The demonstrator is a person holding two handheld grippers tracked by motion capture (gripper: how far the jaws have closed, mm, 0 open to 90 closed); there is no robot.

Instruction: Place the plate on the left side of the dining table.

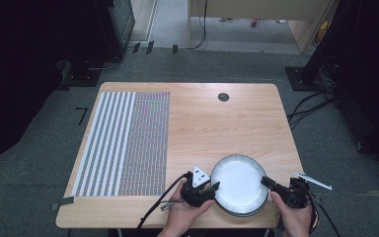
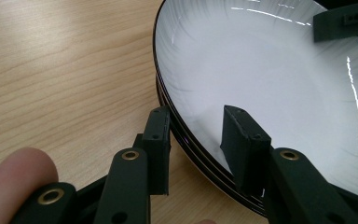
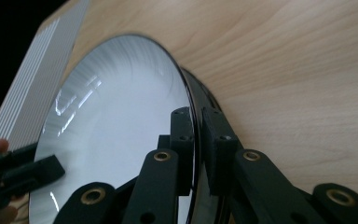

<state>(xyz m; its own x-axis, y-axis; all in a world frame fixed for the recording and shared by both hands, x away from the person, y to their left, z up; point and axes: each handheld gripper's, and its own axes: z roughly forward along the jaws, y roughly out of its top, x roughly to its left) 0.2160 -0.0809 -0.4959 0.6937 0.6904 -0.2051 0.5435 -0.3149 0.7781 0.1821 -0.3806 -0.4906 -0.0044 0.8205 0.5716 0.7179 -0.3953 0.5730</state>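
Plates sit stacked at the near edge of the wooden table (image 1: 202, 123), and we see dark rims of the lower ones under the top plate (image 1: 239, 185), whose white bowl holds nothing. Our left gripper (image 1: 213, 187) straddles the stack's left rim with its jaws spread, one jaw outside and one over the white inside, and we cannot tell whether the pads touch. Our right gripper (image 1: 265, 181) is pressed together on the top plate's right rim, pinching it. A striped mat (image 1: 123, 143) lies well apart on the left.
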